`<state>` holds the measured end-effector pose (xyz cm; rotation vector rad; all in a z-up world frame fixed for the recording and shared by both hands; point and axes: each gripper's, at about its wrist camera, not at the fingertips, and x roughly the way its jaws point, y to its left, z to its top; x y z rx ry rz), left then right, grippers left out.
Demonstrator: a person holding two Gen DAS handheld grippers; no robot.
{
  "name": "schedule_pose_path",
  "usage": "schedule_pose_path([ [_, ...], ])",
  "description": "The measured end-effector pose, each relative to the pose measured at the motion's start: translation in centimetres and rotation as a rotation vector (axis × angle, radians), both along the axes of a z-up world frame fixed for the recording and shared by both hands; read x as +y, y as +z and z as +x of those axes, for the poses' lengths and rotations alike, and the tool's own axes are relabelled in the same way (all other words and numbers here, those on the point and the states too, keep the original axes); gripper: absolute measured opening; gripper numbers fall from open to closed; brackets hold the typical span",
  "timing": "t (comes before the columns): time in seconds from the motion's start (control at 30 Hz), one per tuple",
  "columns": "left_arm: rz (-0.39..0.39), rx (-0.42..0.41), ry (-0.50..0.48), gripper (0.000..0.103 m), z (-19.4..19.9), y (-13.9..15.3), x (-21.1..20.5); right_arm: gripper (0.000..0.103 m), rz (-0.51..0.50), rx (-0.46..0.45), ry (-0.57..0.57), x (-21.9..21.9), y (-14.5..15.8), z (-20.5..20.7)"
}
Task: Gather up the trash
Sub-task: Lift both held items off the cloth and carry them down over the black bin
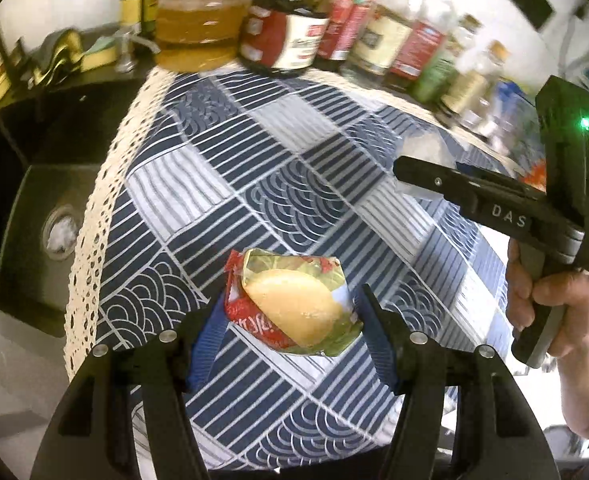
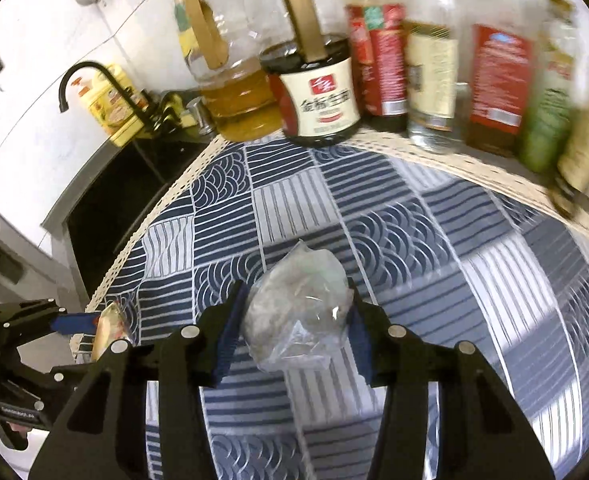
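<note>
Left gripper (image 1: 292,312): jaws closed against a crumpled snack wrapper (image 1: 294,304), blue pads touching both of its sides.
Snack wrapper: red, green and yellow, between the fingertips, above the patterned tablecloth (image 1: 254,152); whether it rests on the cloth or is lifted is unclear.
Right gripper (image 2: 294,320): jaws pressed to a clear plastic bag (image 2: 298,312), crumpled, one pad on each side.
Plastic bag: between the fingers, sticking out past their tips.
Ahead of both tools: a row of bottles (image 2: 434,76) at the cloth's far edge.
Left of left tool: black sink (image 1: 34,208).
</note>
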<state>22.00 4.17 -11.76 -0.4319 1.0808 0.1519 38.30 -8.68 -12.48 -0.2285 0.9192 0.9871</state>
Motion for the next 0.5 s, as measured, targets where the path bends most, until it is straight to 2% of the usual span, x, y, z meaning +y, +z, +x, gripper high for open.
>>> schedule_pose_path([
  [0.27,0.001,-0.099,-0.155,0.061,-2.5,2.2,-1.2,0.048,0.017,-0.033,-0.156,-4.6,2.4,-6.2],
  [0.5,-0.003,-0.172,-0.237,0.061,-5.7,3.9,-1.5,0.048,0.04,-0.052,-0.25,-7.0,3.8,-12.1],
])
